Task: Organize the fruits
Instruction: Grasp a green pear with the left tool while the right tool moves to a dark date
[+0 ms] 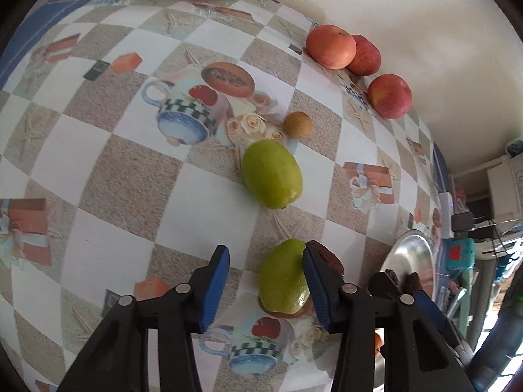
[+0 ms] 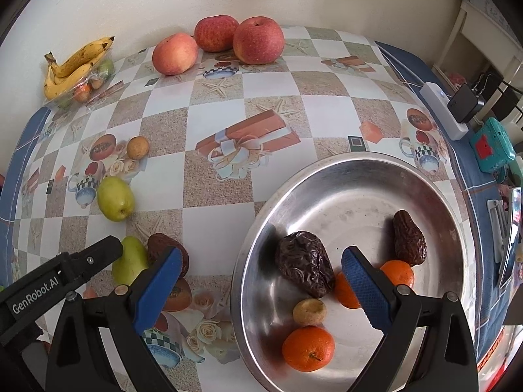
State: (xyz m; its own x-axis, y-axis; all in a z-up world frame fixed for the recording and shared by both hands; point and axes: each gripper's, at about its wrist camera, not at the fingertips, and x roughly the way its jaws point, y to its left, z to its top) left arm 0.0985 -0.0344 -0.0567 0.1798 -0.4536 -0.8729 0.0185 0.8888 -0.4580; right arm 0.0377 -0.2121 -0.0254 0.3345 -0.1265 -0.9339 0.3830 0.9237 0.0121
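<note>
A green fruit (image 1: 282,277) lies between the fingers of my left gripper (image 1: 265,251). The right pad touches it and a gap shows at the left pad. A dark wrinkled date (image 1: 327,254) sits just behind that pad. Farther off lie a second green fruit (image 1: 271,174) and a small brown fruit (image 1: 296,124). My right gripper (image 2: 263,251) is open and empty over the left rim of the steel plate (image 2: 359,189). The plate holds two dates (image 2: 305,261), three tangerines (image 2: 309,348) and a small tan fruit (image 2: 309,312).
Three apples (image 2: 258,40) stand along the wall at the back. A clear bowl with bananas (image 2: 78,62) sits at the far left corner. A white power strip (image 2: 441,111) and a teal box (image 2: 492,143) lie by the right table edge.
</note>
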